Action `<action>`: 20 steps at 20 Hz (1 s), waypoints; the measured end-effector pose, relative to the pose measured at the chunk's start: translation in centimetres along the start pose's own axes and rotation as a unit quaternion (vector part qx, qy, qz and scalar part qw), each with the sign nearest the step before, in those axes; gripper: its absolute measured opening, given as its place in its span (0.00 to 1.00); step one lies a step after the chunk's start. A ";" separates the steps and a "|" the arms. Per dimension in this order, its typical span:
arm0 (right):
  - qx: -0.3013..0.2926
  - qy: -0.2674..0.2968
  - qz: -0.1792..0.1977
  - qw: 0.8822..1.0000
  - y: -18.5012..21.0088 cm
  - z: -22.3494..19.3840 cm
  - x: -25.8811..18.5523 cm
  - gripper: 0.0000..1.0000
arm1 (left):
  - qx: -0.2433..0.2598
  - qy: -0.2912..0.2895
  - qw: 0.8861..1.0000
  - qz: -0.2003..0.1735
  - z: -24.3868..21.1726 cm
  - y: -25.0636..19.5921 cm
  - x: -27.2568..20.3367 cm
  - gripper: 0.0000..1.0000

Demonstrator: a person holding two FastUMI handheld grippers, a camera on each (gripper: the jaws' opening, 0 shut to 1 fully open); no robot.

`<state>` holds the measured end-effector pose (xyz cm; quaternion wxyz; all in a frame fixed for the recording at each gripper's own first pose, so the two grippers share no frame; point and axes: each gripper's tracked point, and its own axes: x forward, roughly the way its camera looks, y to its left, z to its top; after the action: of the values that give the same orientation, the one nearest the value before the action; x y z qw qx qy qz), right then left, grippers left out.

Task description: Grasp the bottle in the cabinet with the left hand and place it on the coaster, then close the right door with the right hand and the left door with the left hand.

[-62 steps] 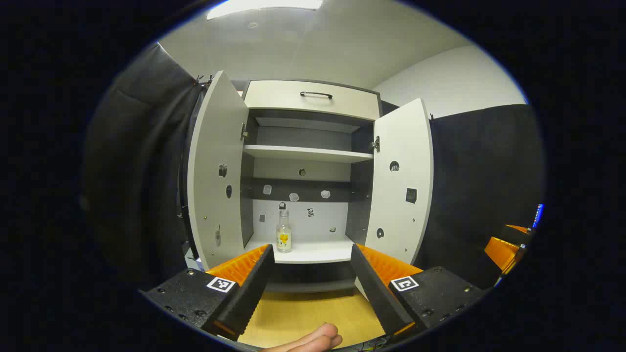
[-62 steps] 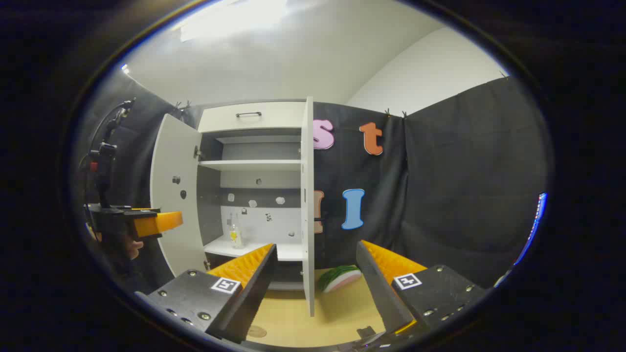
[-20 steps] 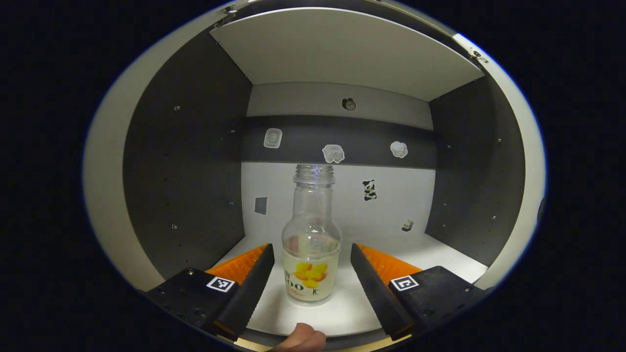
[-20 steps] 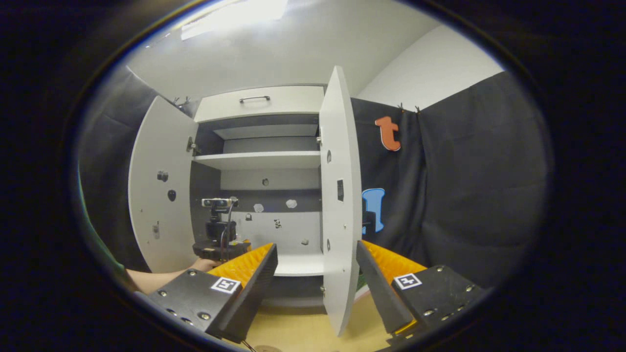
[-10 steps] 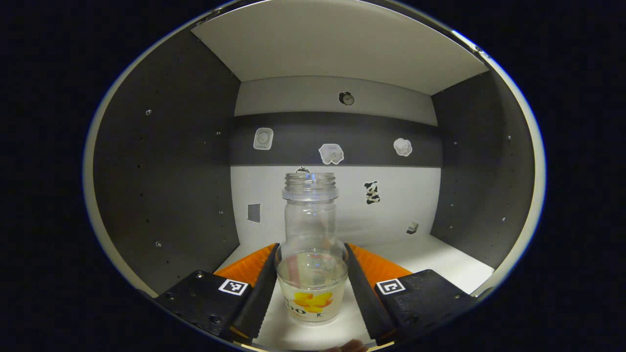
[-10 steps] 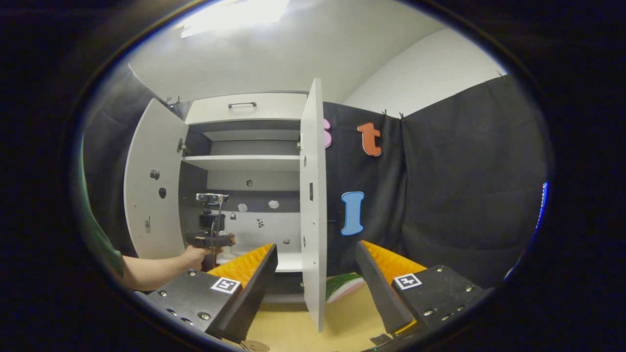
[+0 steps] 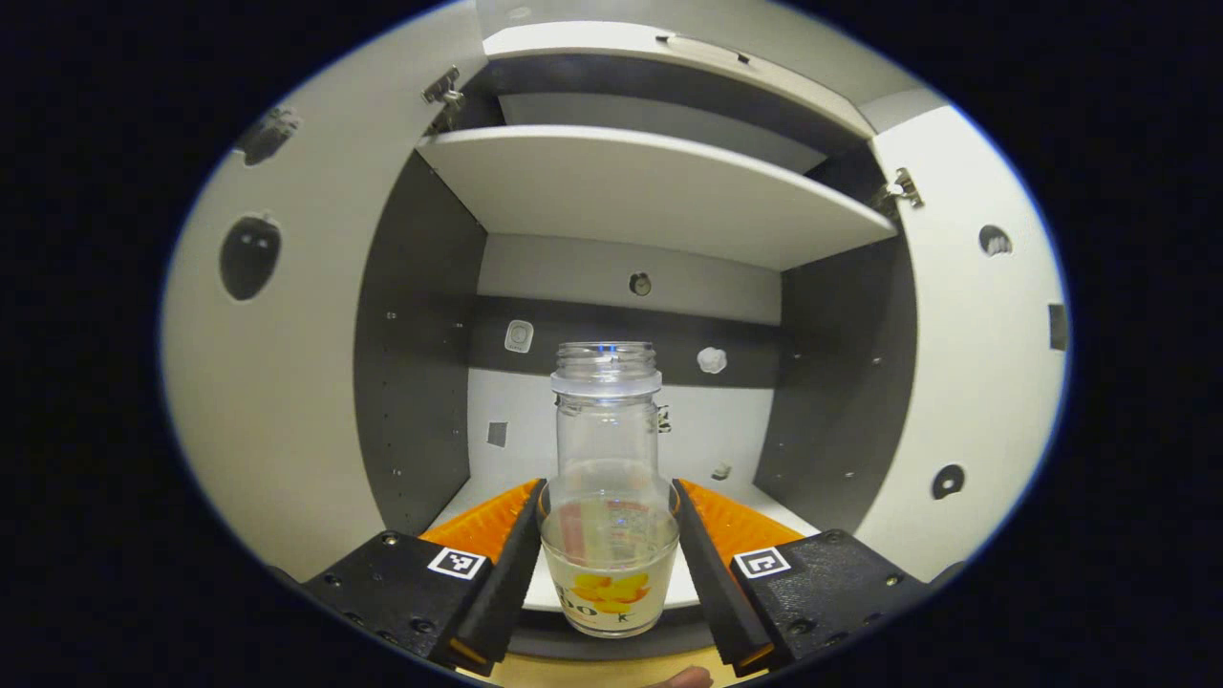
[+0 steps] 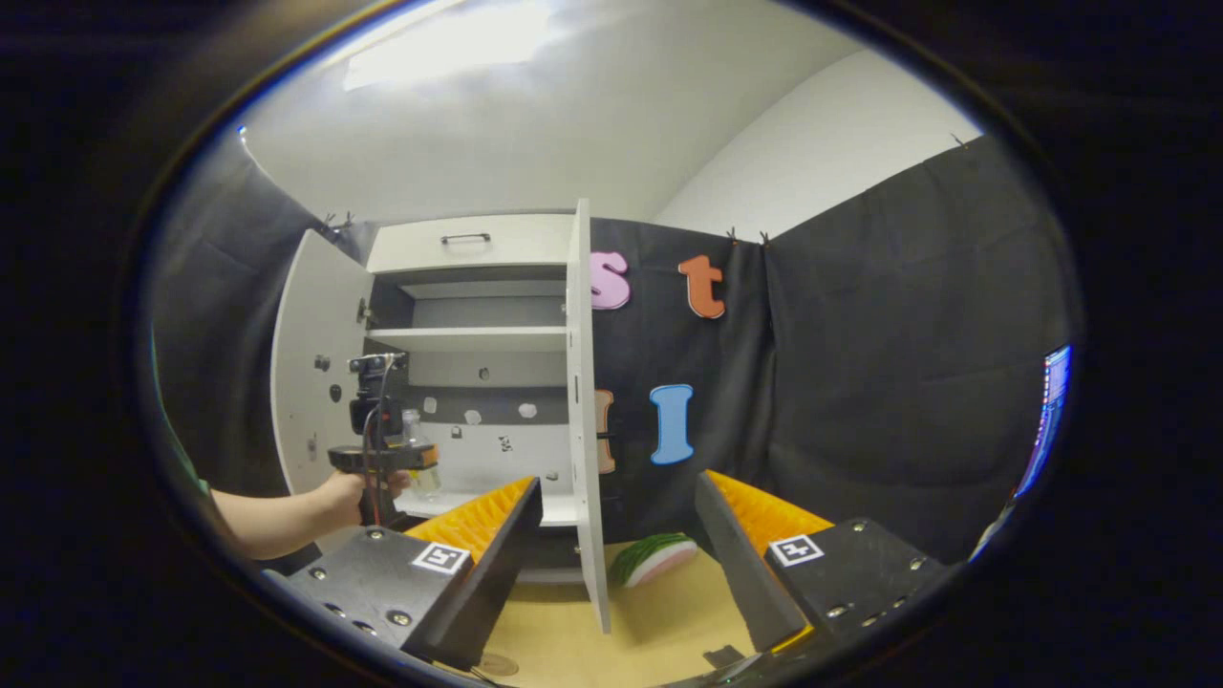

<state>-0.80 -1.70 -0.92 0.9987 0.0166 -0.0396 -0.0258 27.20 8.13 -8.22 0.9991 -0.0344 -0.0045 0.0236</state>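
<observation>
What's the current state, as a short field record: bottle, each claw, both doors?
bottle: clear, uncapped, upright bottle at the front edge of the cabinet's lower shelf
left claw: left claw shut on the bottle's lower body
right claw: right claw open, holding nothing, facing the right door's edge
left door: left door open
right door: right door open
other: watermelon slice on the table beyond the right door

Both cabinet doors stand swung out: the left door [image 7: 287, 382] fills the left of the left gripper view, the right door [image 7: 965, 363] its right, leaving an open channel between them. The shelf [image 7: 650, 182] caps that channel overhead. In the right gripper view, the right door's edge [image 8: 585, 420] stands mid-frame, over open counter [image 8: 650, 621] near a watermelon slice [image 8: 654, 559].
</observation>
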 end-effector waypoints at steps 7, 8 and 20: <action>0.003 0.008 0.018 1.000 -2.0 -0.4 -4.3 0.98 | 0.007 -0.024 0.999 -0.022 0.1 -3.1 -11.2 0.80; 0.003 0.010 0.019 1.000 -2.2 -0.5 -4.5 0.98 | 0.016 -0.028 0.999 -0.025 -0.2 -3.4 -12.6 0.80; 0.013 0.024 0.032 0.999 -1.7 -2.8 -5.8 0.98 | 0.011 -0.014 0.998 -0.059 -13.2 -4.5 -20.2 0.80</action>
<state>-6.43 -2.99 -4.25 0.9994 0.0290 -0.0163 0.0072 7.35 1.79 -21.18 0.9989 -0.0227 -0.0202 -0.0345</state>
